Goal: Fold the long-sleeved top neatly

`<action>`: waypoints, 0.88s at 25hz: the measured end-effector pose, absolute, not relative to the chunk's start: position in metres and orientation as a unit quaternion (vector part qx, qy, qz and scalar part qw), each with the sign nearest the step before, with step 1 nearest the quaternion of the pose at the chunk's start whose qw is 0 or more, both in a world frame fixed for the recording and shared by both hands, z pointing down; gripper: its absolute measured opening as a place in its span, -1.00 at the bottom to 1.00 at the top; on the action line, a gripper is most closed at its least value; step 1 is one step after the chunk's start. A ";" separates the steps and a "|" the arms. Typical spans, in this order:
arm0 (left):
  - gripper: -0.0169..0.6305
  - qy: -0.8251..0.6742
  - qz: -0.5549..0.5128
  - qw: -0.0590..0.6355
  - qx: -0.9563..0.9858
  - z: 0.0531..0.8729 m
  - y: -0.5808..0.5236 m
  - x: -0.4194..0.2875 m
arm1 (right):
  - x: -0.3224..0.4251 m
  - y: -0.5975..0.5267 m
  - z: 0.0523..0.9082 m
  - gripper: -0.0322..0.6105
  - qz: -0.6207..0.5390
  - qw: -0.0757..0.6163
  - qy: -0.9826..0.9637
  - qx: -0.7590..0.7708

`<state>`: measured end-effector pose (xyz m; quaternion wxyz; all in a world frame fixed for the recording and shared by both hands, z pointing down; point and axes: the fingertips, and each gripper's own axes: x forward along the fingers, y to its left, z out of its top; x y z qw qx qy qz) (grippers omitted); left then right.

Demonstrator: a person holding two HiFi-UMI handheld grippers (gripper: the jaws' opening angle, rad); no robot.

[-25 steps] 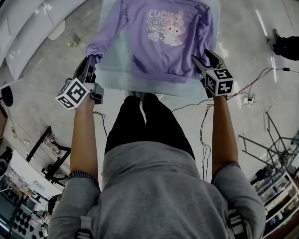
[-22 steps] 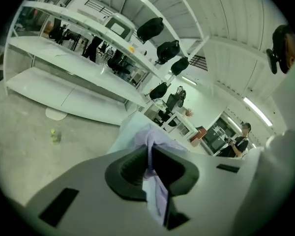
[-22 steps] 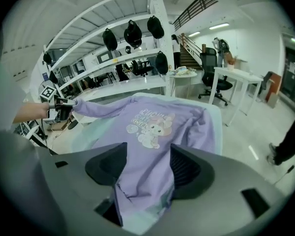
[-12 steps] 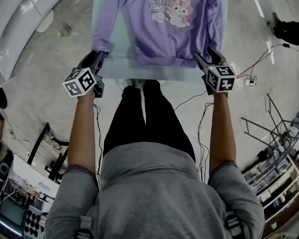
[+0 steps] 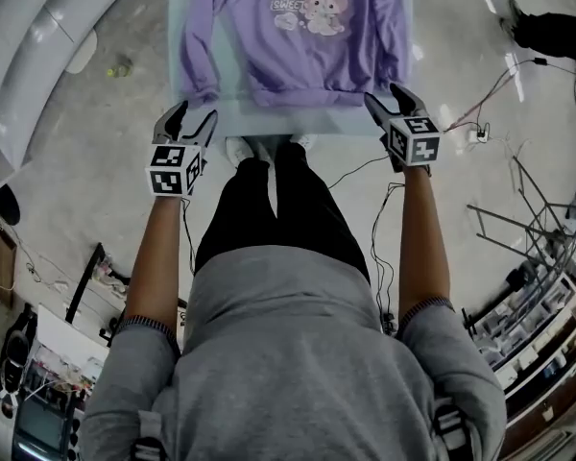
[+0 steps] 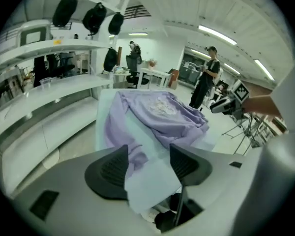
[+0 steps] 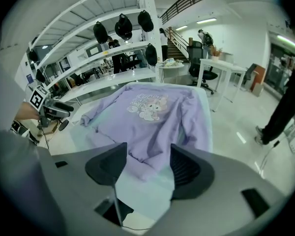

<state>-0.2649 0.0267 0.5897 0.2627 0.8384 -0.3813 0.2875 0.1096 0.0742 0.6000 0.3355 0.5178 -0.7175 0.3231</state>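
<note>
The purple long-sleeved top (image 5: 307, 36) lies print up on the pale blue table (image 5: 232, 115), with its hem towards me. Its left sleeve (image 5: 194, 58) runs down the table's left side, and the cuff rests near the front corner. My left gripper (image 5: 190, 116) hovers just short of that corner. Its jaws have just been opening and stand open, with nothing between the pads; the cuff (image 6: 132, 156) lies beyond them. My right gripper (image 5: 386, 96) is open at the front right corner, close to the hem (image 7: 142, 168) but not holding it.
My legs and shoes (image 5: 269, 152) stand against the table's front edge. Cables and a power strip (image 5: 478, 134) lie on the floor at the right. White curved benches (image 5: 38, 46) are on the left, and metal racks (image 5: 538, 286) at the lower right. Another person (image 6: 206, 77) stands beyond the table.
The left gripper let go of the left sleeve cuff, opened, rolled and drew back to the table's front left corner. The sleeve now lies flat. The right gripper also drew back a little.
</note>
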 end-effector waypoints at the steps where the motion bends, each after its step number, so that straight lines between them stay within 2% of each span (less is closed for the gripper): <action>1: -0.05 -0.368 0.298 0.245 0.846 0.589 0.030 -0.255 | 0.109 0.078 0.601 0.01 0.322 0.337 -0.719 0.515; 8: -0.05 -0.275 0.361 0.150 0.878 0.624 0.053 -0.187 | 0.103 0.101 0.637 0.00 0.302 0.384 -0.728 0.482; 17: -0.07 -0.273 0.378 0.153 0.871 0.660 0.055 -0.149 | 0.098 0.113 0.680 -0.04 0.309 0.410 -0.730 0.451; 20: -0.24 -0.278 0.395 0.142 0.864 0.671 0.052 -0.143 | 0.099 0.112 0.687 -0.18 0.301 0.421 -0.730 0.447; 22: -0.43 -0.288 0.402 0.134 0.859 0.674 0.047 -0.144 | 0.101 0.107 0.690 -0.32 0.293 0.417 -0.731 0.455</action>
